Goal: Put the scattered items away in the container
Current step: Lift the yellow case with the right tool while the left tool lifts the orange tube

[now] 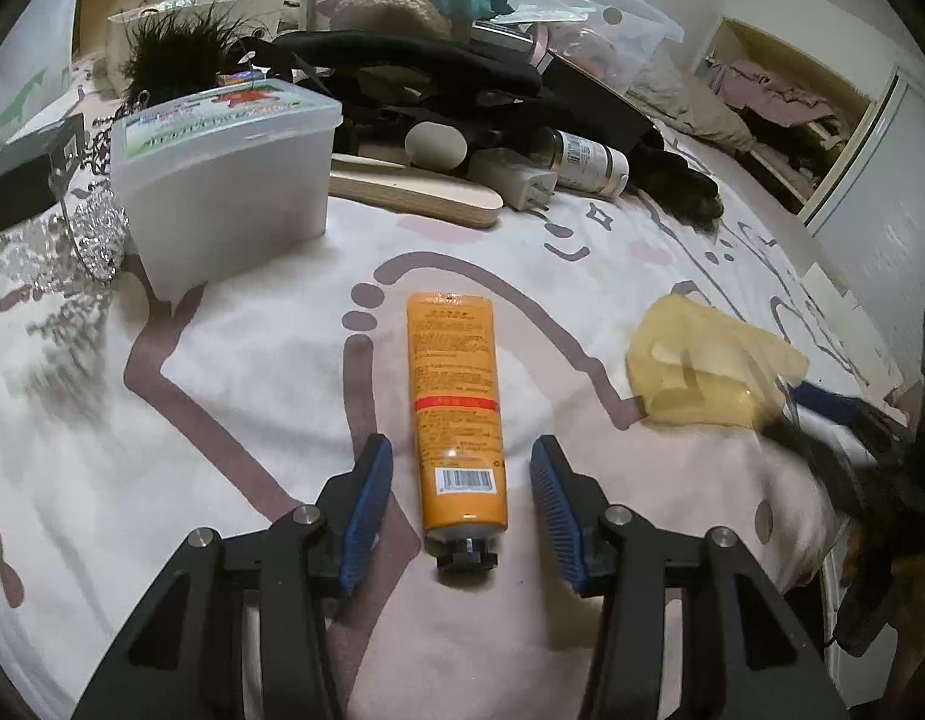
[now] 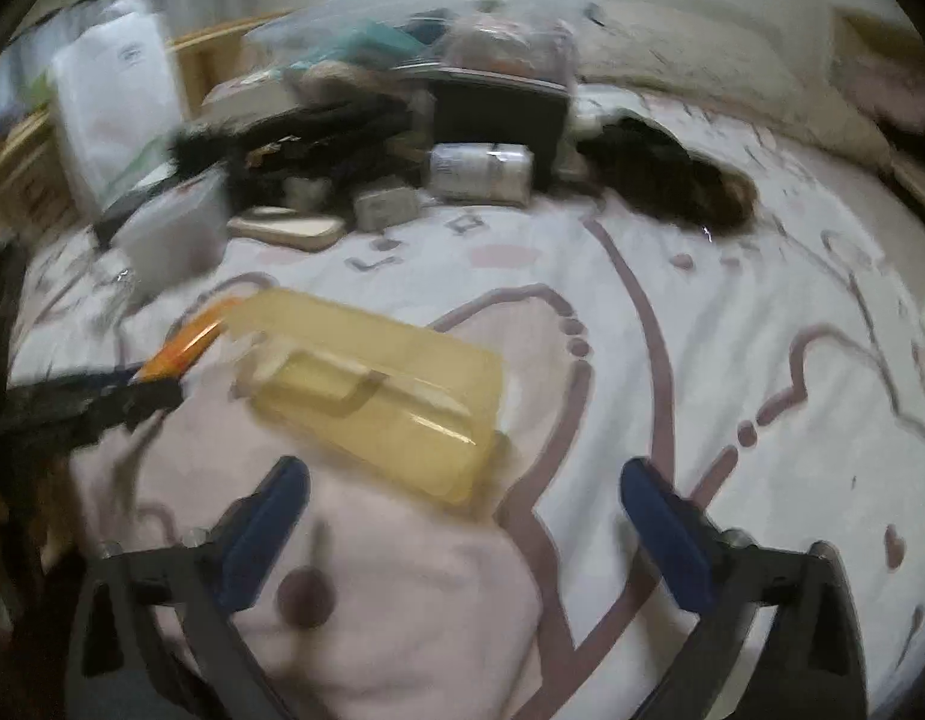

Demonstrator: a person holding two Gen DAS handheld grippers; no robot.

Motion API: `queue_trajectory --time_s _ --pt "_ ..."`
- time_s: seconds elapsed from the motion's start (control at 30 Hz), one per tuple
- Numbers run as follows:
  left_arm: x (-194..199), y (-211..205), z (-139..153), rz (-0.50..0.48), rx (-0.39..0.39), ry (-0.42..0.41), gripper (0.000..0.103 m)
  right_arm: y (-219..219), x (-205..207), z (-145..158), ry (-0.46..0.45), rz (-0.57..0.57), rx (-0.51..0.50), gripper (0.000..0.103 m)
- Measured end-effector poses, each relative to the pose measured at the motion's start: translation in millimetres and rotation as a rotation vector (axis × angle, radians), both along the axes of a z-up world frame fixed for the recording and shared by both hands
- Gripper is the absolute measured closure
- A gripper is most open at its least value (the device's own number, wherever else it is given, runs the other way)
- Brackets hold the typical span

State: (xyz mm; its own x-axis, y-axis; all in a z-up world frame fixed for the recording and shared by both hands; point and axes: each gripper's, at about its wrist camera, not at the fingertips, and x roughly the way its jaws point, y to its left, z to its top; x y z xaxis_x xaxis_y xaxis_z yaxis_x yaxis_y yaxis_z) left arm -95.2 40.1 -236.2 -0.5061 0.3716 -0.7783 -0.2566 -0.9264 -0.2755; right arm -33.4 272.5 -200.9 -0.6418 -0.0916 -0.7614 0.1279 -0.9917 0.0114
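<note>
- Our left claw [image 1: 461,501] is released, straddling the orange plastic tube with a black cap [image 1: 458,420] lying on the bed [image 1: 222,450]; pads not touching.
- Our right claw [image 2: 465,531] is released, empty, near the translucent yellow plastic case [image 2: 378,402].
- Risk: tube rolls on soft bedding; off-centre pinch squirts it out.

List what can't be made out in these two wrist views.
- Frosted white plastic box, left wrist view: walls and lid hide its contents.
- Orange squeeze tube, left wrist view: print too small to read.
- Translucent yellow plastic case, right wrist view: motion blur hides any contents.
- Back pile, right wrist view: blurred, items indistinct.
</note>
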Motion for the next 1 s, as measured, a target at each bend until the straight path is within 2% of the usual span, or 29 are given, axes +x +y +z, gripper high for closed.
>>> queue_trajectory --time_s 0.27,0.37,0.47,0.53,0.63,0.7,0.83,1.0 --pt "4.4 -2.5 -2.0 -0.005 0.019 0.038 0.055 -52.8 21.7 -23.6 0.156 0.124 0.622 0.0" --pt "4.7 -3.8 -2.6 0.017 0.011 0.044 0.063 -65.6 16.6 -40.3 0.151 0.187 0.755 0.0" --pt "3.6 -9.5 -3.3 0.033 0.032 0.04 0.069 -72.5 3.8 -48.4 0.147 0.225 0.804 0.0" --pt "3.4 -11.8 -3.8 0.037 0.038 0.038 0.073 -76.0 -7.6 -50.5 0.134 0.246 0.821 0.0" --pt "2.9 -13.5 -4.0 0.038 0.045 0.036 0.074 -78.2 -24.6 -47.9 0.117 0.29 0.807 0.0" --pt "3.0 -13.5 -4.0 0.034 0.043 0.039 0.074 -73.8 -38.7 -43.1 0.082 0.333 0.731 0.0" --pt "3.8 -12.0 -4.3 0.025 0.032 0.05 0.075 -49.9 -76.6 -28.7 -0.03 0.379 0.47 0.0" --pt "5.8 -8.4 -1.7 0.003 -0.002 0.075 0.075 -39.6 -104.3 -23.2 -0.127 0.441 0.353 0.0"
